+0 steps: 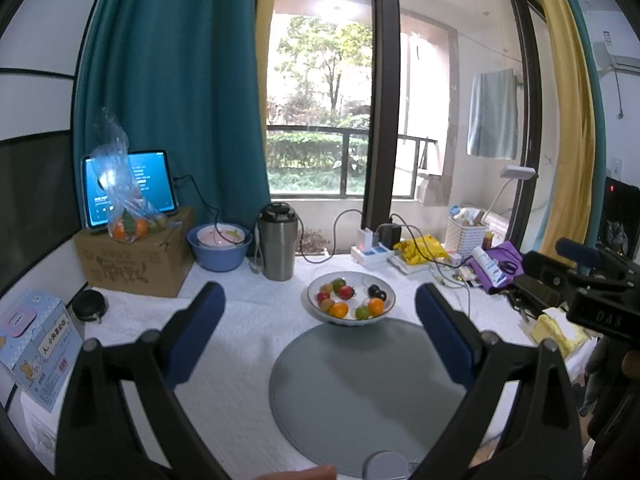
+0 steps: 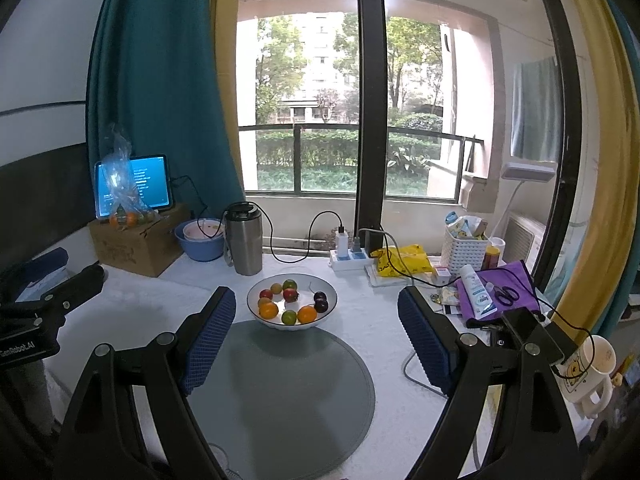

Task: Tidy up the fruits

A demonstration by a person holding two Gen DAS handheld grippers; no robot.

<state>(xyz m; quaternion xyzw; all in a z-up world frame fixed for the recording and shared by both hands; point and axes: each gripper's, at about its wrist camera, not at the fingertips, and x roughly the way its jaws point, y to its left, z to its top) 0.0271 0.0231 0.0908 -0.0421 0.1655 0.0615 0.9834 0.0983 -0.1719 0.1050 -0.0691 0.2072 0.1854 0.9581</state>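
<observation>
A white bowl [image 1: 320, 307] with a dark rim sits on the white table just behind a round grey mat [image 1: 360, 392]. It holds several small fruits in a ring: orange, green, red and dark purple ones. The bowl [image 2: 264, 317] and the mat [image 2: 288, 396] also show in the right wrist view. My left gripper [image 1: 320, 300] is open and empty, raised above the mat in front of the bowl. My right gripper [image 2: 316, 308] is open and empty, also above the mat.
A steel tumbler [image 1: 277, 240], a blue basin [image 1: 219, 258] and a cardboard box [image 1: 134, 260] with a tablet and a bag of fruit [image 1: 128, 216] stand at the back left. A power strip [image 2: 347, 258], yellow bag [image 2: 404, 265], white basket [image 2: 466, 248] and purple pouch [image 2: 500, 292] lie at the right.
</observation>
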